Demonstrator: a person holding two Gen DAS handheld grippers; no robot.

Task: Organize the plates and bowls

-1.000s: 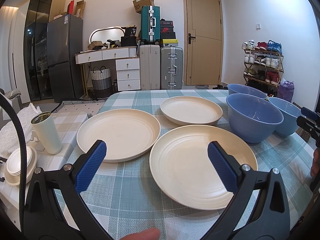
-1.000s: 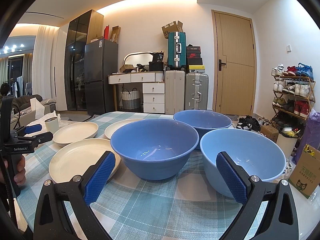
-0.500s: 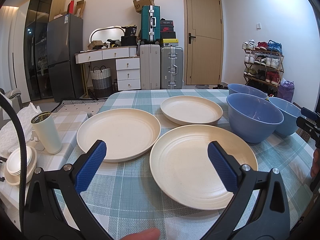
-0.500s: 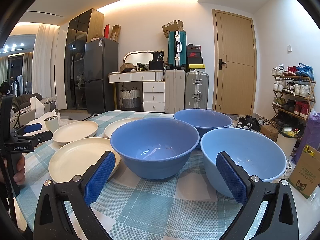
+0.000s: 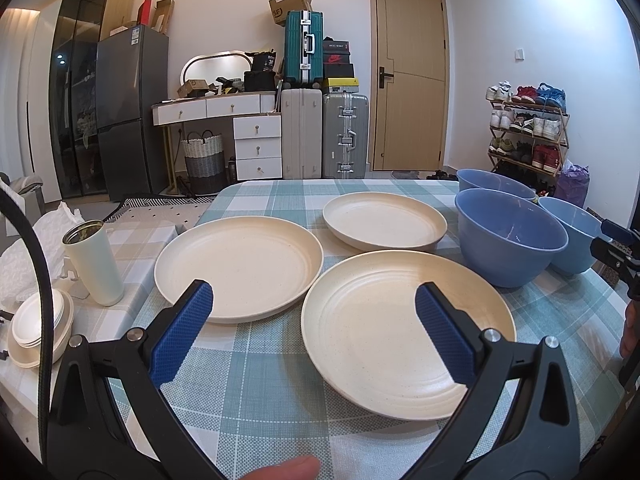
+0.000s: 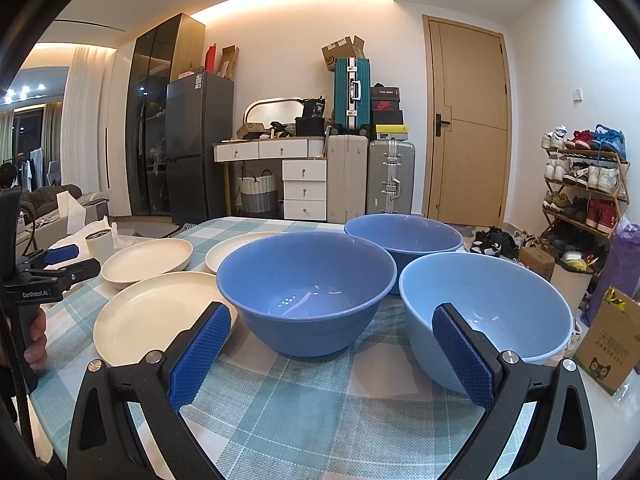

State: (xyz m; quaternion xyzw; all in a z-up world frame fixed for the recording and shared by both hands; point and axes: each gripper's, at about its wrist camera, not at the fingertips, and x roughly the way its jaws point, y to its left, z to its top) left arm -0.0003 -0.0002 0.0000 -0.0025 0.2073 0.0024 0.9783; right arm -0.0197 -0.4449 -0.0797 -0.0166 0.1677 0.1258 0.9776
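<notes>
Plates (image 5: 408, 332): three cream, on counter (image 5: 256, 392), left of blue bowls (image 6: 306, 292). Bowls: three, clustered, upright. Left gripper (image 5: 308, 332) spread, empty, above nearest plate. Right gripper (image 6: 330, 354) spread, empty, facing bowls.

Almost nothing has changed over the last second. My left gripper (image 5: 312, 332) has hardly moved; from its view the plates and bowls sit in the same places in frame, and its fingers (image 5: 182, 336) are spread as wide as before. My right gripper (image 6: 330, 354) has eased very slightly: the near dark blue bowl (image 6: 306, 292) and the light blue bowl (image 6: 486, 312) sit a touch differently in its view. Nothing on the tabletop (image 5: 256, 392) has shifted.
</notes>
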